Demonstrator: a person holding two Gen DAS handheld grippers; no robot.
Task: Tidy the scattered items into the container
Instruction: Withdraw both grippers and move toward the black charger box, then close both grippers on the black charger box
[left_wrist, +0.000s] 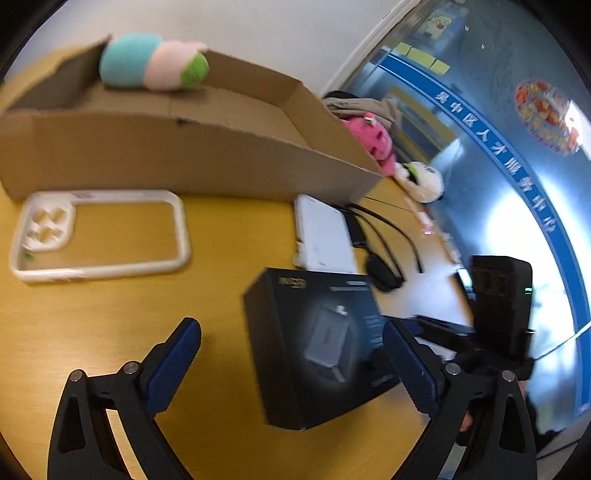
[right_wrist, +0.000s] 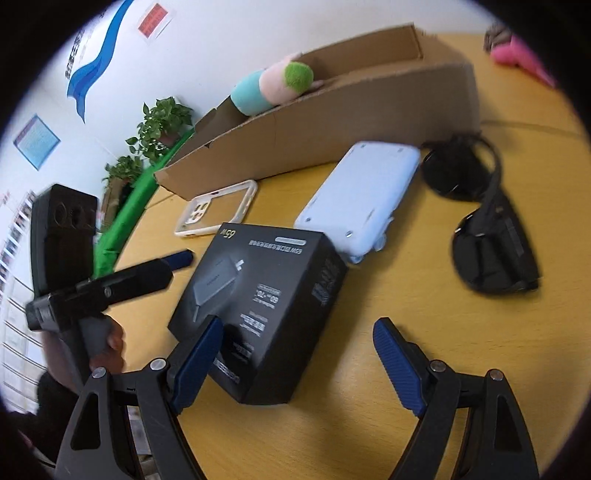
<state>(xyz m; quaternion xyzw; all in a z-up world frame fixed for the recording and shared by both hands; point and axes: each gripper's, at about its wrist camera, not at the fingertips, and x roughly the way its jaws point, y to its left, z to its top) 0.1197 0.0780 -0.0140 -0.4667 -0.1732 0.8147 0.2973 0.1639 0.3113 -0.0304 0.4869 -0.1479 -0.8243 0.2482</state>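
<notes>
A shallow cardboard box (left_wrist: 207, 147) stands at the back of the yellow table, with a teal, pink and green plush (left_wrist: 151, 62) inside. A black charger box (left_wrist: 317, 347) lies in front of it, partly between the blue pads of my open left gripper (left_wrist: 291, 343). A clear phone case (left_wrist: 99, 232) lies left, a white device (left_wrist: 325, 236) behind. In the right wrist view, my open right gripper (right_wrist: 297, 345) hovers over the near end of the charger box (right_wrist: 266, 295). The white device (right_wrist: 365, 199), phone case (right_wrist: 218, 210), cardboard box (right_wrist: 332, 122) and plush (right_wrist: 273, 88) lie beyond.
Black cabled holders (right_wrist: 495, 251) lie right of the white device. A pink plush (left_wrist: 373, 140) and a panda plush (left_wrist: 424, 181) sit beyond the box's right end. The other hand-held gripper (right_wrist: 110, 288) shows at left. Green cloth and plants stand past the table edge.
</notes>
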